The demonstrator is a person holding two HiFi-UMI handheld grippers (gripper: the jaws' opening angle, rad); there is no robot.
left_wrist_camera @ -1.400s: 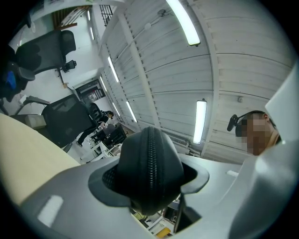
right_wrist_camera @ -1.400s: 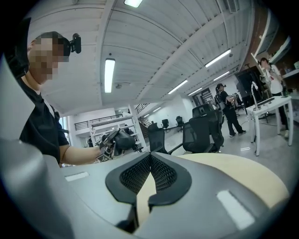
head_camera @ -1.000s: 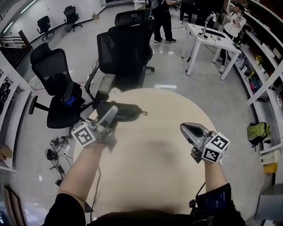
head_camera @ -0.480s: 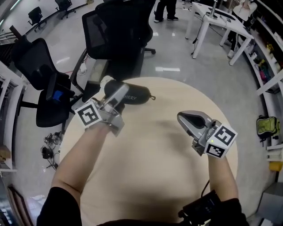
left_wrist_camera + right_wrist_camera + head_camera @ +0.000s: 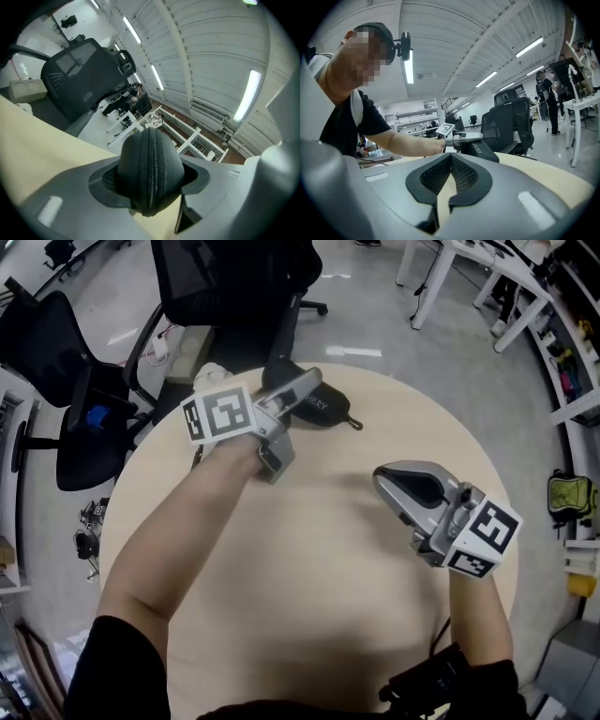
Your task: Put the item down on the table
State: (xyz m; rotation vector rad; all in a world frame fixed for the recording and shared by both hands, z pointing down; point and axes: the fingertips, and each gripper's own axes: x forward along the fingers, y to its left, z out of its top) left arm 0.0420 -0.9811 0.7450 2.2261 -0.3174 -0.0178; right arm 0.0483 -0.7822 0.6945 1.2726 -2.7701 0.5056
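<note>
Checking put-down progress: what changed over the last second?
The left gripper, shut on the black zip case, has carried it from the table's far-left rim rightward toward the middle of the far edge. It has not let go, and whether the case touches the table cannot be told. The right gripper stays shut and empty over the right side.

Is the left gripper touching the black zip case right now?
Touching. The left gripper view shows the black zip case wedged between the left gripper's jaws, both pads pressed against its sides.
</note>
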